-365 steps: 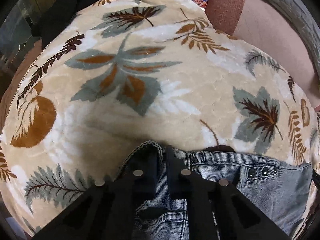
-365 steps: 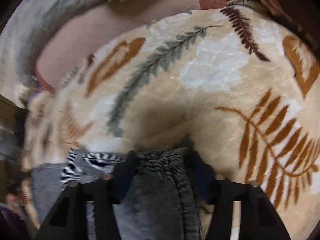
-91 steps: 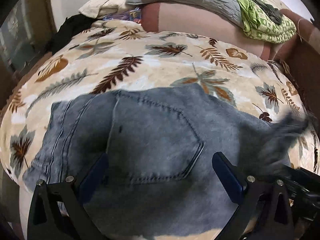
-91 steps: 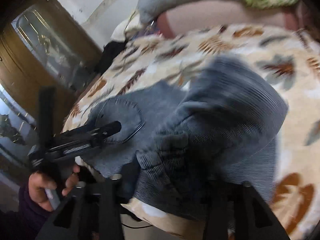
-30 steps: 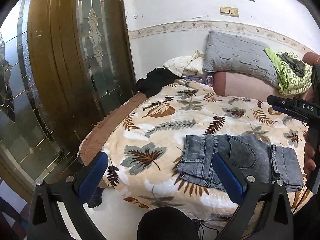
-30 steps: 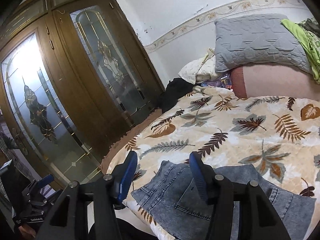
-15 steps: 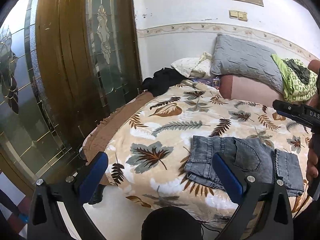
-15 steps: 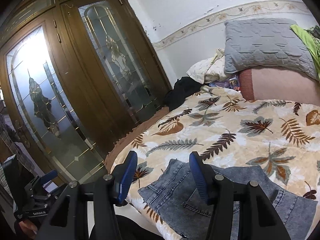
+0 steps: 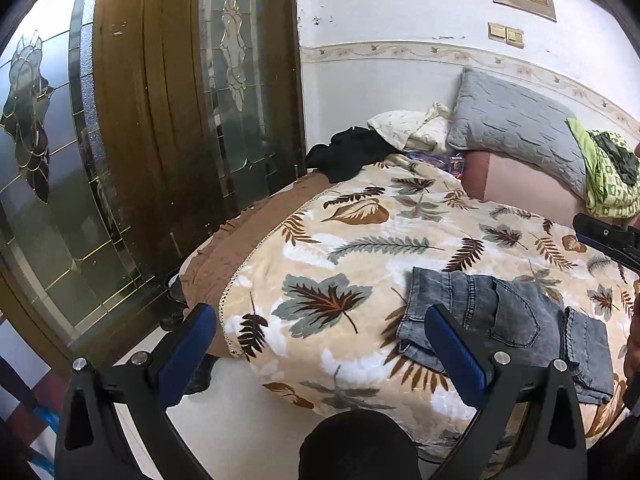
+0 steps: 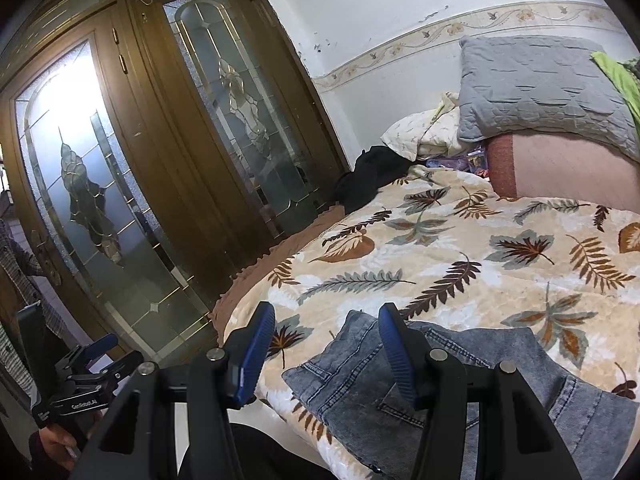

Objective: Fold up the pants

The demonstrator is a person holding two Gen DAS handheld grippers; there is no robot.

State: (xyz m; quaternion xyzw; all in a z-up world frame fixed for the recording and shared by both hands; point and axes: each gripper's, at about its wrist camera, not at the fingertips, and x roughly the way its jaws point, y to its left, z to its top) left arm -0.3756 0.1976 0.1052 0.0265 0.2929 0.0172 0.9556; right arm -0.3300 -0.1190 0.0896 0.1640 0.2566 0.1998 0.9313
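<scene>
Pants [image 9: 508, 320]: grey denim, folded flat on leaf-print blanket [image 9: 340, 264], beyond both grippers.
Left gripper [image 9: 320, 344]: spread wide, empty.
Right gripper [image 10: 326, 354]: parted, empty.
Right view only: left hand [image 10: 52, 446].

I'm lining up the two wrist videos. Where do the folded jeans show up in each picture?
Left wrist view: the folded jeans lie lower right on the leaf-print blanket, partly behind the right finger of the open left claw.
Right wrist view: the jeans sit bottom centre to right, behind the open right claw.
Shared landmark: the grey pillow against the wall.
</scene>
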